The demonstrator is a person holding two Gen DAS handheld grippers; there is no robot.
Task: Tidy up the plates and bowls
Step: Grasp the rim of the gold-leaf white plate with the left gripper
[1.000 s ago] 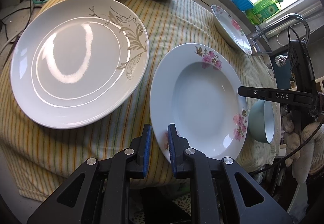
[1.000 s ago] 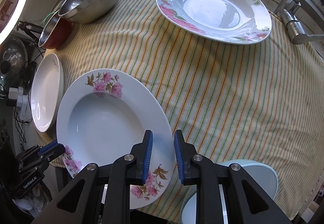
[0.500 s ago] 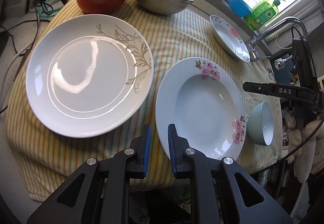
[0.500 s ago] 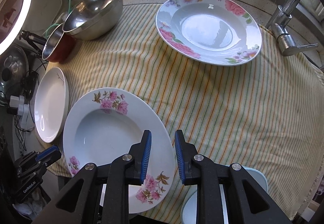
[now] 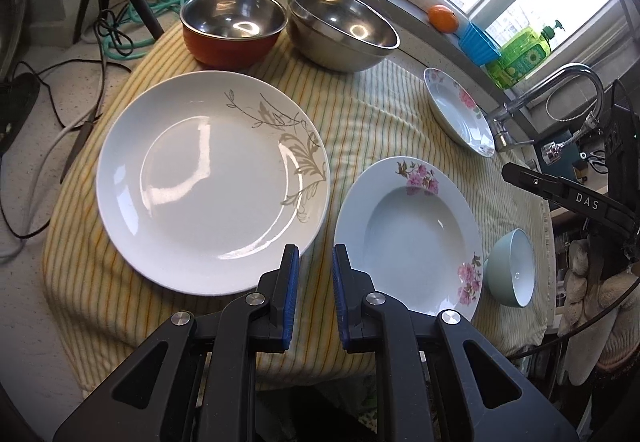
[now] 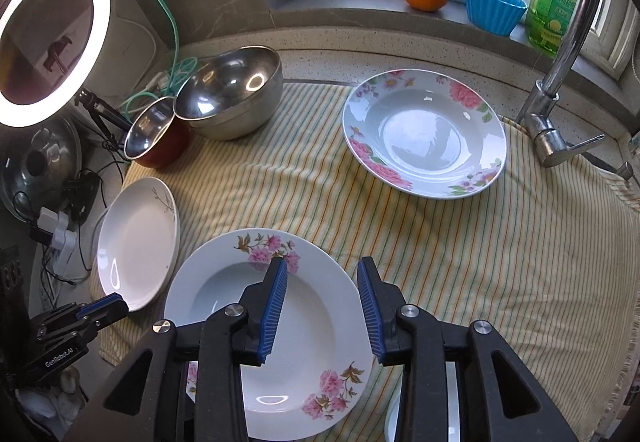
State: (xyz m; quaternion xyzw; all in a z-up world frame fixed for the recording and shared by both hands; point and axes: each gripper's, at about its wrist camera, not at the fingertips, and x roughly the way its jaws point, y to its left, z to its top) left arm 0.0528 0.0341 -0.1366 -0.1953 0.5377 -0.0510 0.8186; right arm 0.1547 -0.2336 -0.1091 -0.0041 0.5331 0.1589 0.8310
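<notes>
While both hover empty, left hand-held gripper (image 5: 313,262) is slightly parted btwn plates; right hand-held gripper (image 6: 322,280) gapes wider over pink-flower plate (image 6: 296,354).

Open passage: bare striped yellow cloth (image 6: 500,242) right of centre. Obstructions: steel mixing bowl (image 6: 236,98) rear-left, rose-rimmed deep plate (image 6: 424,132) rear, chrome faucet (image 6: 556,98) rear-right.

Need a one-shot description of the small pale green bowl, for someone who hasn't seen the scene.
Start at the striped cloth over the counter. On its near edge, on the tap side, beside the deep plate with pink flowers, sits the small pale green bowl. It is the only plain pastel dish and far smaller than the two steel bowls at the far end.
</notes>
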